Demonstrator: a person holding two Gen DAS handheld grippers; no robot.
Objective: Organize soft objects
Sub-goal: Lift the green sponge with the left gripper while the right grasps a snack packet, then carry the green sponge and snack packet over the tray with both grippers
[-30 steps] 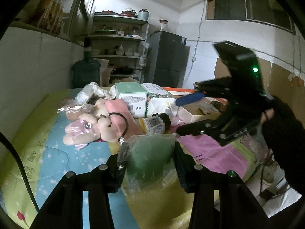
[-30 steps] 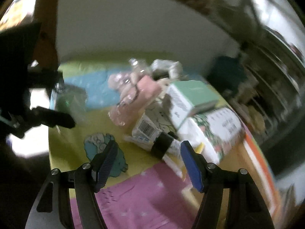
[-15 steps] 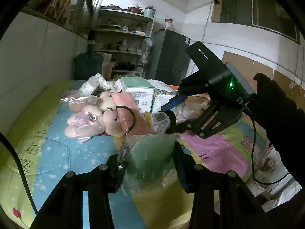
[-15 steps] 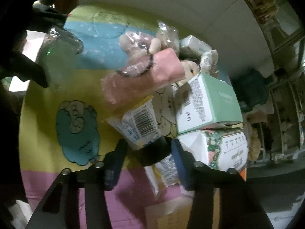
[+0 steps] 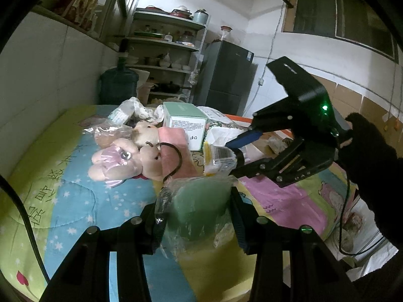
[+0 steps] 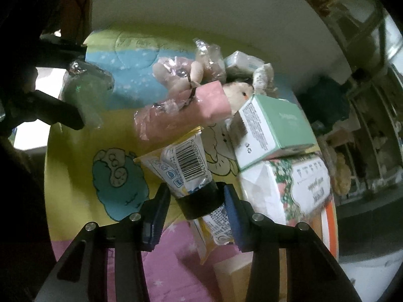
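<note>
My left gripper (image 5: 195, 215) is shut on a green soft thing in a clear plastic bag (image 5: 201, 198), held over the near edge of the bed. My right gripper (image 6: 196, 198) points down at a yellow and white tube (image 6: 183, 158) lying on the quilt. Its jaws are closing, and the blue pads (image 6: 231, 206) flank and press the tube's black cap (image 6: 201, 201). The left wrist view has the right gripper (image 5: 233, 157) on the tube (image 5: 217, 158) too. Bagged pink plush toys (image 5: 118, 158) and a pink wrapped roll (image 6: 181, 110) lie just beyond.
A green and white box (image 6: 272, 130) rests on a floral tissue pack (image 6: 297, 188) right of the tube. The bed's quilt (image 5: 63, 201) meets a tiled wall (image 5: 37, 75) on the left. Shelves (image 5: 166, 50), a water jug (image 5: 118, 85) and a dark fridge (image 5: 226, 75) stand behind.
The right gripper came down from above the bed onto the tube and narrowed its jaws around the black cap. The left gripper kept still with the bagged green thing.
</note>
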